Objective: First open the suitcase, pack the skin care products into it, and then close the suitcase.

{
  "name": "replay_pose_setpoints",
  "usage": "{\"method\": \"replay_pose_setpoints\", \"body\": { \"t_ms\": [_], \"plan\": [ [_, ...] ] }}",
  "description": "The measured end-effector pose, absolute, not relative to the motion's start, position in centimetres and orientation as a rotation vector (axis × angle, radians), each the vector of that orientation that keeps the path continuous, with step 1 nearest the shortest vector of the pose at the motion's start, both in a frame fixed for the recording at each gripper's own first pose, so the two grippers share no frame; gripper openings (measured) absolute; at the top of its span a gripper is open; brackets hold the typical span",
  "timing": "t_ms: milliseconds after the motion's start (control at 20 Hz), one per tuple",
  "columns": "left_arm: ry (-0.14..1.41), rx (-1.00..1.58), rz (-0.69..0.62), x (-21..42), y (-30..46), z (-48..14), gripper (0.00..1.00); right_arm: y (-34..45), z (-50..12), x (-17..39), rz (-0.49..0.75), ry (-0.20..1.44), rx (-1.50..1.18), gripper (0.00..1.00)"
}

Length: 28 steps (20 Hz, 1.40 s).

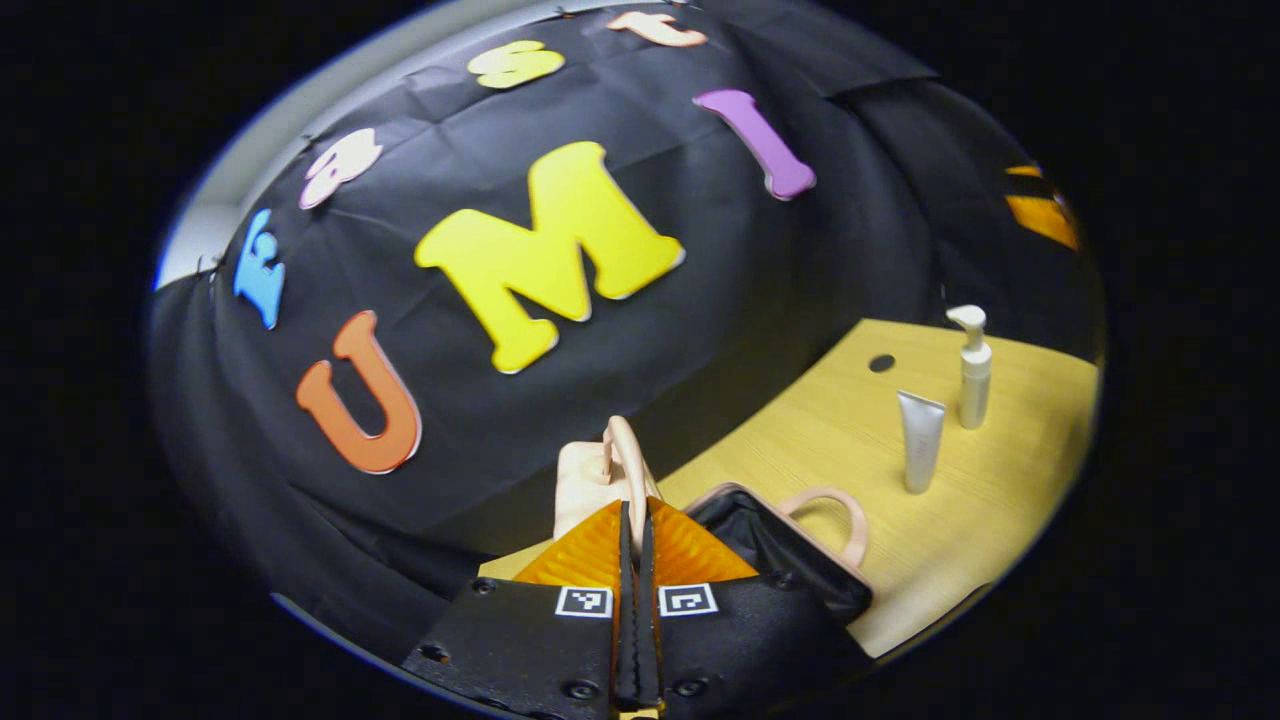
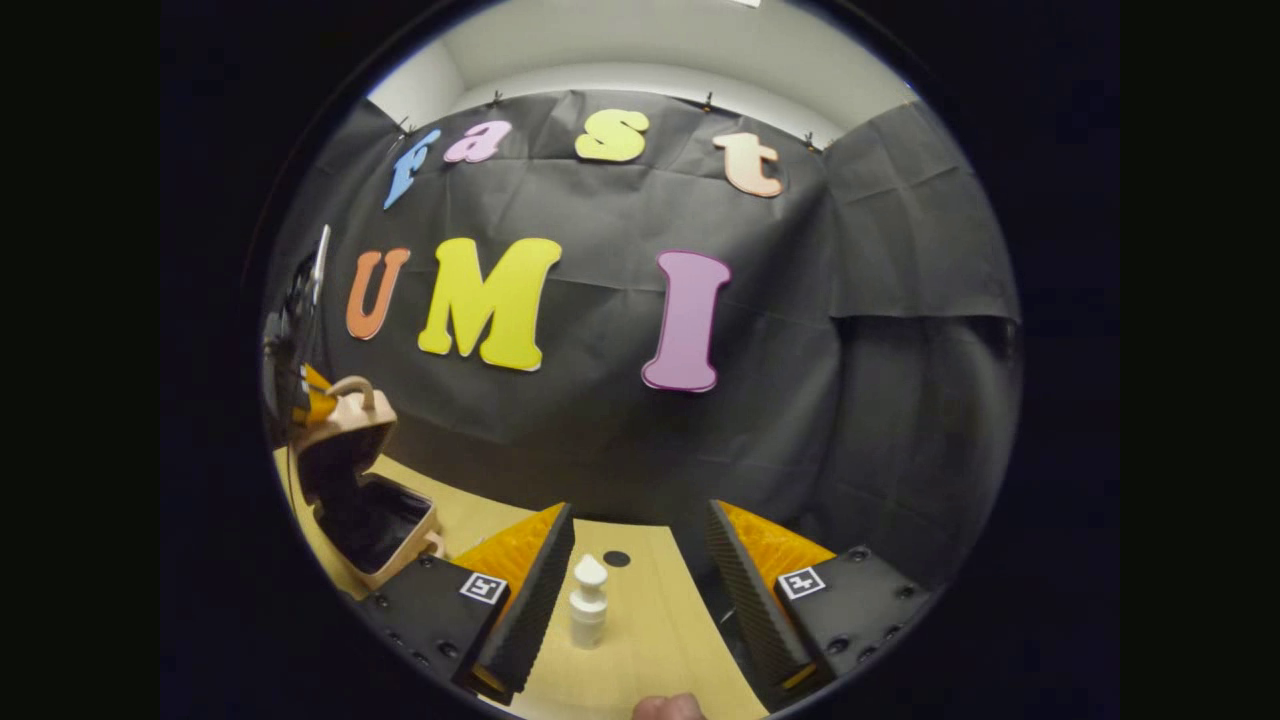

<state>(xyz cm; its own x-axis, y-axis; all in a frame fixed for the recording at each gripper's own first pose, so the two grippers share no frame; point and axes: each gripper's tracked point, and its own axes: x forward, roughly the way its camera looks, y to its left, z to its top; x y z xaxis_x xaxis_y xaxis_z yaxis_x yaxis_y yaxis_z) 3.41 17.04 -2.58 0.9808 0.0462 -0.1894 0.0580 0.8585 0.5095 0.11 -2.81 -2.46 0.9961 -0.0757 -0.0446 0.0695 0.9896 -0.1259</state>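
Left gripper (image 1: 634,540) pinches suitcase lid (image 1: 600,475) handle; right gripper (image 2: 640,575) straddles pump bottle (image 2: 588,602)

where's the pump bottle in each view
Left gripper view: the pump bottle stands at far right on the table, just beyond the tube.
Right gripper view: bottom centre, between the right gripper's open fingers.
Shared landmark: the open suitcase, left of the bottle in both.

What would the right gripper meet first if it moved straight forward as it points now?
Probably the white pump bottle, which stands upright on the table between the open right gripper fingers; depth is unclear.
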Motion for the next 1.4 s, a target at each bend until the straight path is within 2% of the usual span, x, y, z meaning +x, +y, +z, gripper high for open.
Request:
{"method": "replay_pose_setpoints", "body": {
  "t_ms": [200,450,800,950,1100,1200,1350,1400],
  "plan": [
    [0.16,0.478,0.137,2.1,26.8,-1.7,0.03,-0.2,-2.1,0.7,-0.041,0.053,-0.16,0.8],
    [0.12,0.292,0.23,0.7,37.9,-3.1,0.03,1.5,-1.9,1.0,-0.071,0.076,-0.127,0.79],
    [0.275,-0.054,0.336,0.7,50.0,-15.0,0.03,4.8,-2.3,1.1,-0.044,0.119,-0.2,0.79],
    [0.368,-0.234,0.364,0.6,51.3,-21.6,0.05,6.5,-2.6,0.9,-0.03,0.13,-0.226,0.79],
    [0.445,-0.34,0.385,1.1,51.3,-25.6,0.08,7.9,-3.0,1.2,-0.01,0.14,-0.233,0.79],
    [0.443,-0.35,0.415,1.0,51.6,-26.1,0.17,8.4,-3.3,1.5,-0.002,0.145,-0.23,0.79],
    [0.437,-0.322,0.449,-0.3,52.5,-25.3,0.43,9.2,-3.4,1.6,0.013,0.142,-0.208,0.79],
    [0.425,-0.309,0.45,-0.5,52.2,-24.2,0.66,9.4,-3.4,1.7,0.02,0.139,-0.202,0.79]
  ]
}}
